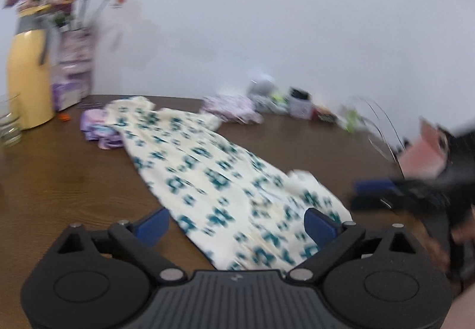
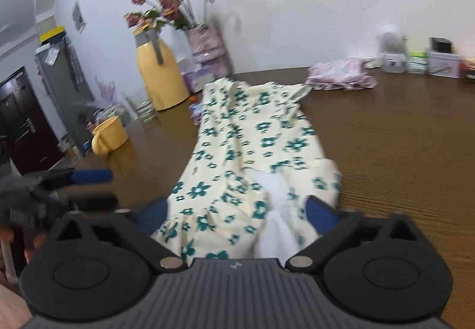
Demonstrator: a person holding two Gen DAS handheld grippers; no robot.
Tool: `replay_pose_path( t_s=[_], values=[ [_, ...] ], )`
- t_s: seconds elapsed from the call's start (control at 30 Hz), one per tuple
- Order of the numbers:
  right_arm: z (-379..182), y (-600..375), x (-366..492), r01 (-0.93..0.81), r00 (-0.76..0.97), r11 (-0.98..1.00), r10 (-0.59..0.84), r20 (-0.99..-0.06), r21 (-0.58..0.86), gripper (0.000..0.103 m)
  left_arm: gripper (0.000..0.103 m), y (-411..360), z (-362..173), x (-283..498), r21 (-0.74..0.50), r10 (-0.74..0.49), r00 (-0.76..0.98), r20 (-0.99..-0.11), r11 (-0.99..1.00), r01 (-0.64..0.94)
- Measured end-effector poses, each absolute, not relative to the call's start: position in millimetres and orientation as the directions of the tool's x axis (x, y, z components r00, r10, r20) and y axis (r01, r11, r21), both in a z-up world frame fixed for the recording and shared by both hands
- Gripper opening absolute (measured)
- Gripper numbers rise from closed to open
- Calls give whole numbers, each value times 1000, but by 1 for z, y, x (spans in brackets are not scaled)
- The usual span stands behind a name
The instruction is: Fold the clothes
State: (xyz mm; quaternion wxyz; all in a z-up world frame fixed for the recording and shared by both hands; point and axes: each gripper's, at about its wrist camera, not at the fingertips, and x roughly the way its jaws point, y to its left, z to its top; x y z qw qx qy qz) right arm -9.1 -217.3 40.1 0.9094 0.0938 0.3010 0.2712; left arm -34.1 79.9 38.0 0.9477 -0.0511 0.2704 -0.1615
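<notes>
The flowery dress is laid out long on the table, hem framed by both wide-open, empty grippers, left and right, probably for folding.

Yellow jug, flowers, yellow mug — brown table.

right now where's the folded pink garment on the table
In the right wrist view the folded pink garment lies at the table's far edge by the wall, right of the floral dress, left of the white tin.
</notes>
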Motion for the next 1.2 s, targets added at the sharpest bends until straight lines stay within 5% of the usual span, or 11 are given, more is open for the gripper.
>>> replay_pose_path(
  t_s=[0.47,0.53,0.67,0.83,1.0,1.03,1.07,1.13,1.2],
  values=[
    [19,-240,6,-348,651,853,519,-555,390,103,93,79,60,101,-74,-139,806,-576,990,117],
    [25,-228,10,-405,647,841,540,-538,358,103,88,76,60,129,-47,-108,799,-592,994,99],
    [38,-190,25,-502,656,839,526,-540,207,100,59,70,60,187,9,-44,783,-621,998,63],
    [26,-157,53,-559,601,810,543,-587,177,69,51,77,35,265,51,43,716,-696,999,-11],
    [5,-139,77,-572,537,796,545,-644,197,50,48,87,6,312,108,121,676,-727,992,-62],
    [2,-140,79,-571,527,795,547,-650,206,41,36,88,1,318,122,130,668,-733,991,-60],
    [0,-142,80,-570,520,793,552,-651,217,34,10,89,-2,322,131,137,659,-739,990,-59],
    [-2,-147,81,-565,510,789,565,-648,243,11,4,89,-3,326,115,112,661,-742,993,-39],
    [-2,-150,79,-562,508,788,569,-646,252,9,3,89,1,325,88,78,685,-725,996,-21]
  ],
)
